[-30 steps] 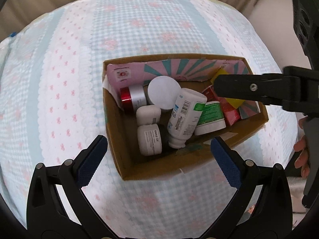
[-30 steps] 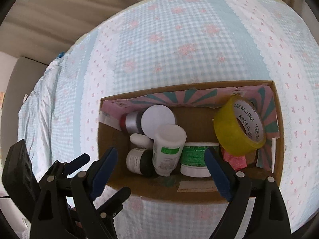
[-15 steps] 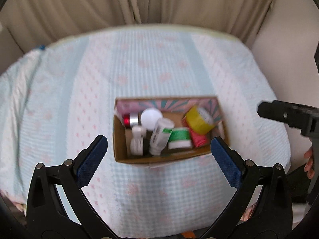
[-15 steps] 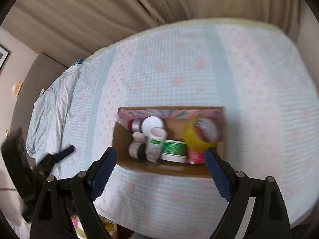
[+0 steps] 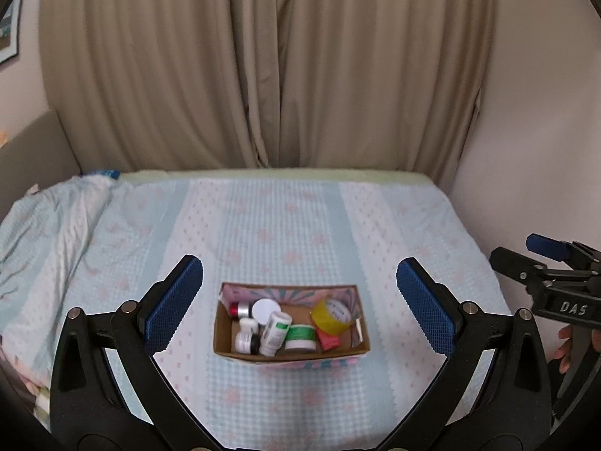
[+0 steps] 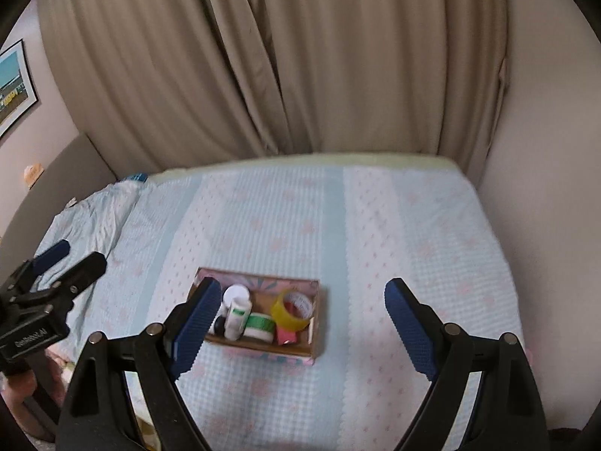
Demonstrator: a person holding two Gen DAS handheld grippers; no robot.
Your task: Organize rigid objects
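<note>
An open cardboard box sits on the bed; it also shows in the right wrist view. It holds a yellow tape roll, a white bottle, a green-banded jar, a red and silver can, small white jars and a pink item. My left gripper is open and empty, held well back from and above the box. My right gripper is open and empty, also held back from it.
The bed has a pale blue and pink checked cover. Beige curtains hang behind it. A wall runs along the right side. A rumpled pillow lies at the left. The right gripper also shows in the left wrist view.
Both grippers have pulled far back and up from the box, which now looks small in both views. The curtains and wall have come into view. Both stay open and empty.
</note>
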